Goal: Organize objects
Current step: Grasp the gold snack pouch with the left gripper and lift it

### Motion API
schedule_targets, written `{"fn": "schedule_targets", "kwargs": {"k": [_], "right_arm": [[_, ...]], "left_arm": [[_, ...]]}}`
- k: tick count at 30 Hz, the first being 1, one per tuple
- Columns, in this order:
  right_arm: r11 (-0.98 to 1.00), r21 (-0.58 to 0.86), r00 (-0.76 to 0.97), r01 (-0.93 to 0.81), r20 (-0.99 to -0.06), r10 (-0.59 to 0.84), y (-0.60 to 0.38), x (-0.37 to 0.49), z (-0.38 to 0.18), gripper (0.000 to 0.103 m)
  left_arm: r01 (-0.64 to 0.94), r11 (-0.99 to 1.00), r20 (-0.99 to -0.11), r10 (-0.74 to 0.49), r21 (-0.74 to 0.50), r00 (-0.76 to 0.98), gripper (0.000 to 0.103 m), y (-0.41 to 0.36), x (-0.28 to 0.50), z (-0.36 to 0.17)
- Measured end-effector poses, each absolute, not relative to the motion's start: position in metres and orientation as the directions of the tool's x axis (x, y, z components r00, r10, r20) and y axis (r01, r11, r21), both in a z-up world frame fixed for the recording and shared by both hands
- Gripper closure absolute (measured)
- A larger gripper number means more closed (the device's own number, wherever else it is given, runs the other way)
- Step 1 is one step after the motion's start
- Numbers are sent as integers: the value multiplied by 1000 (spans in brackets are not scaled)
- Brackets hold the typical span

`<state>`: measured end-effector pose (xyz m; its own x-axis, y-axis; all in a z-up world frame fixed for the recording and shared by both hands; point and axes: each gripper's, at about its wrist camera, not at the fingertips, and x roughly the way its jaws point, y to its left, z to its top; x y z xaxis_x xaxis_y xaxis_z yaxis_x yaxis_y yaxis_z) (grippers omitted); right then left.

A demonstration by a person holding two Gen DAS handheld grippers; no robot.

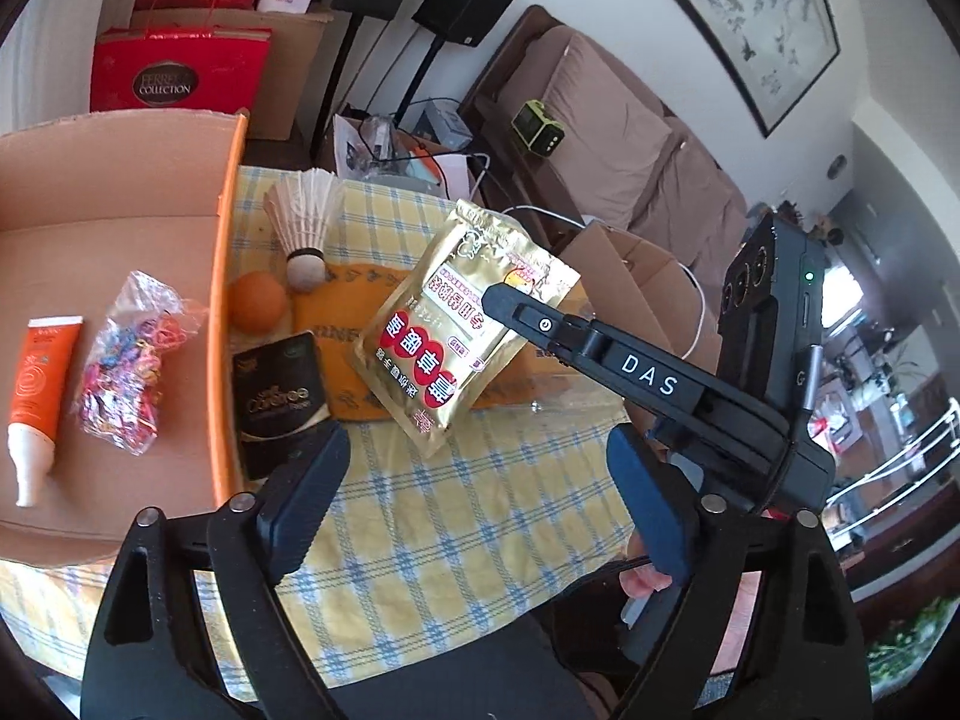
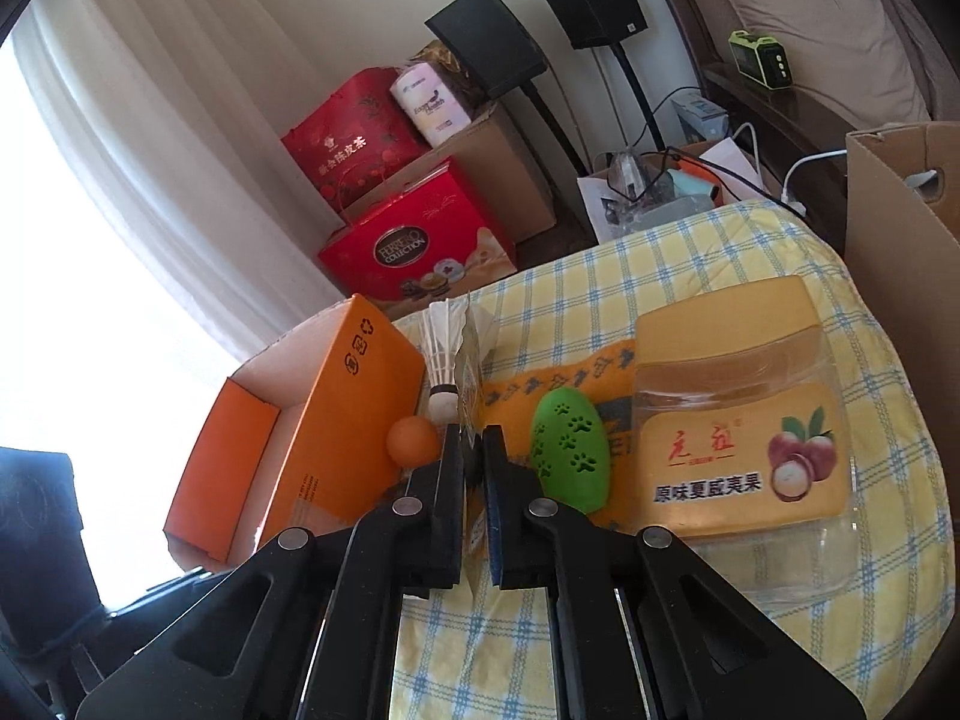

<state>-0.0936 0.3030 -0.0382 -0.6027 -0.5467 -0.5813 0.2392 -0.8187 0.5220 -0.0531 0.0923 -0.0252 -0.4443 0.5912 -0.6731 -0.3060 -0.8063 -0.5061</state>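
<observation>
Bright window glare, fisheye-warped edges

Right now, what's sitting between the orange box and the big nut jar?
In the right wrist view, between the orange box and the nut jar are an orange ball, a shuttlecock, the gold pouch pinched edge-on, and a green paw-print holder.

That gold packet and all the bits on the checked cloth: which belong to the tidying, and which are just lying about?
In the job: gold packet in right gripper, orange box, shuttlecock, orange ball, green case, nut jar.

Lying about: speakers, red gift boxes, sofa.
</observation>
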Motion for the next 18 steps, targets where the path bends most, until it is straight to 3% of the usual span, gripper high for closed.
{"fn": "schedule_targets", "kwargs": {"k": [2,8,12,15,18], "right_arm": [[-818,529,-597,223,-589,-544,312,-94,-38,99],[-821,531,-583,208,-607,-541,327,-91,-33,99],[-813,545,-575,208,-604,-552,330,-86,-28,98],[-811,545,-575,212,-602,-555,329,-81,-24,98],[-801,557,-568,220,-595,-569,327,-75,-19,98]], "left_arm": [[-322,-822,-688,569,-470,-450,11,104,-53,-32],[-389,-906,-711,385,-168,-589,11,146,-36,-49],[-401,-907,-684,376,-132,-626,12,161,-34,-56],[-413,-903,-679,379,-122,-629,21,166,-35,-58],[-397,-912,-682,354,-102,-640,40,166,-36,-59]]}}
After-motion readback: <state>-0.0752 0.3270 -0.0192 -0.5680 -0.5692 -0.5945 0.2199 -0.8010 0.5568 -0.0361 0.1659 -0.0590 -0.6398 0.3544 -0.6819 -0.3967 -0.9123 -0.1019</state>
